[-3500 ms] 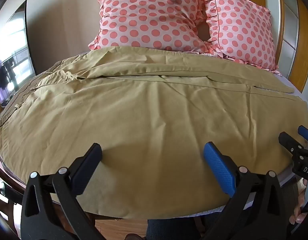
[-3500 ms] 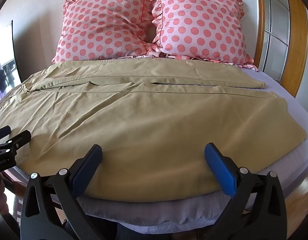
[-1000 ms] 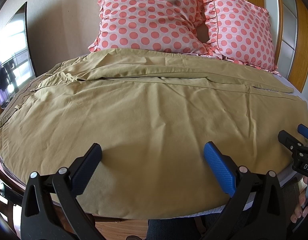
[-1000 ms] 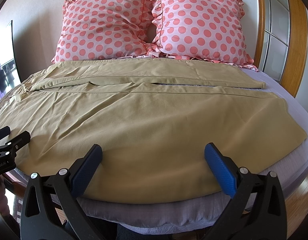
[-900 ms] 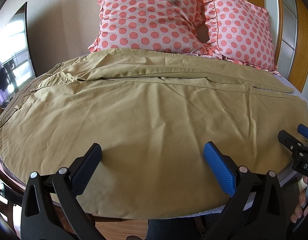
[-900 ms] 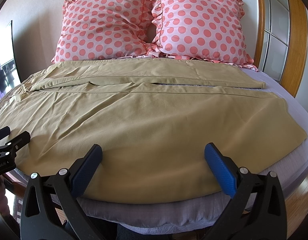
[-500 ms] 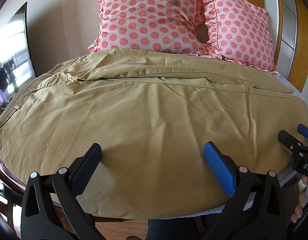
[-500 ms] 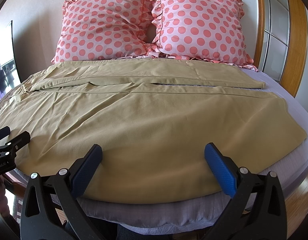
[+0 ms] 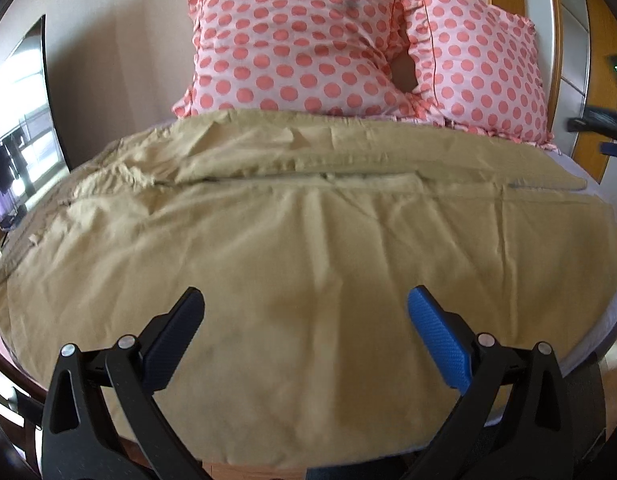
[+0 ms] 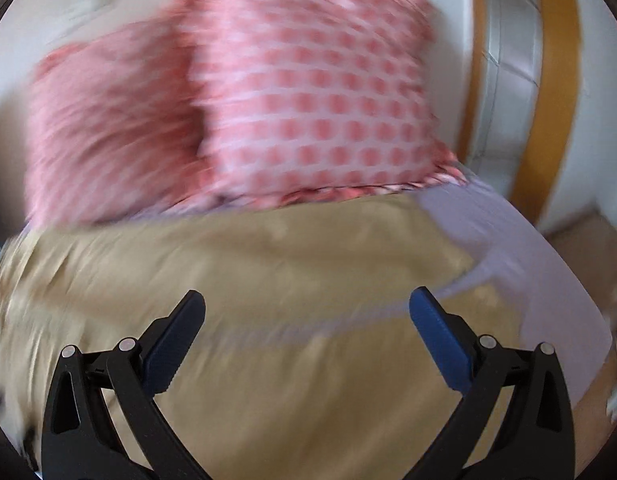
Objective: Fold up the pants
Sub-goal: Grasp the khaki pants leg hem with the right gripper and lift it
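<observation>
**Pants flat on bed, both grippers empty above the near leg**

Pants (image 9: 308,248): khaki, spread crosswise over the bed (image 9: 612,196), legs side by side, one near the pillows (image 9: 292,40), the other toward the camera. Waistband and belt loops at far left in the left wrist view; hems at the right, ending short of the bed's right edge, where lilac sheet shows. A seam line runs between the two legs. Judged: laid flat this way so one leg can be brought over the other lengthwise as a first fold, not yet begun.

Left gripper (image 9: 306,312): fingers spread wide, nothing between them, hovering over the near leg's middle. No cloth contact visible.

Right gripper (image 10: 308,312): also spread and empty. Its view is heavily motion-blurred; it faces the hem end, with sheet to the right. In the left wrist view a dark shape with a blue tip at the far right edge is probably this gripper, but too blurred to confirm.

Materials: thin woven cloth, matte, with soft shallow creases and a bunched patch near the crotch. Judged: limp, will drape and slide on the smooth sheet, so a single-layer edge pinch is needed. Pillows are plump, pink with coral dots and ruffled edges, propped upright against the wall, clear of the working area.
</observation>
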